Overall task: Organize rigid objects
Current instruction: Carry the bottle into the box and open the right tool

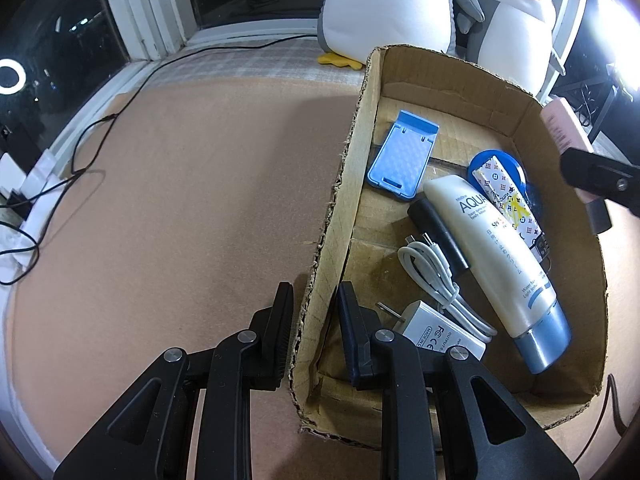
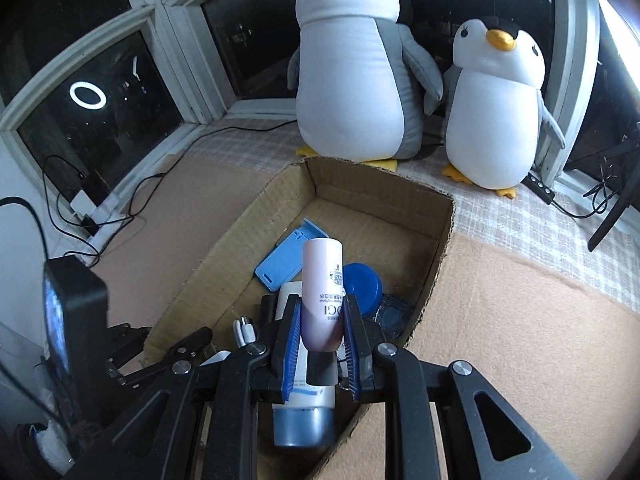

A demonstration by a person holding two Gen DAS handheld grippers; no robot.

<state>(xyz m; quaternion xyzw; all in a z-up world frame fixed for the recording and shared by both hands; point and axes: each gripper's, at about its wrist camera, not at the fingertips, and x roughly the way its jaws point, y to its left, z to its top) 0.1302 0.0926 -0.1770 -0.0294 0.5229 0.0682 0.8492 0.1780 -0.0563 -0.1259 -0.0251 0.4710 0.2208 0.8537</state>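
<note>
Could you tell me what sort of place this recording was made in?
Most likely a room at home, on a padded window seat or bed by a bay window, at night. Two plush penguins sit by the dark panes, and a cardboard box holds household odds and ends.

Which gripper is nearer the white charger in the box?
Left. The left gripper clamps the box wall right beside the charger; the right gripper holds a pink tube above the box.
</note>
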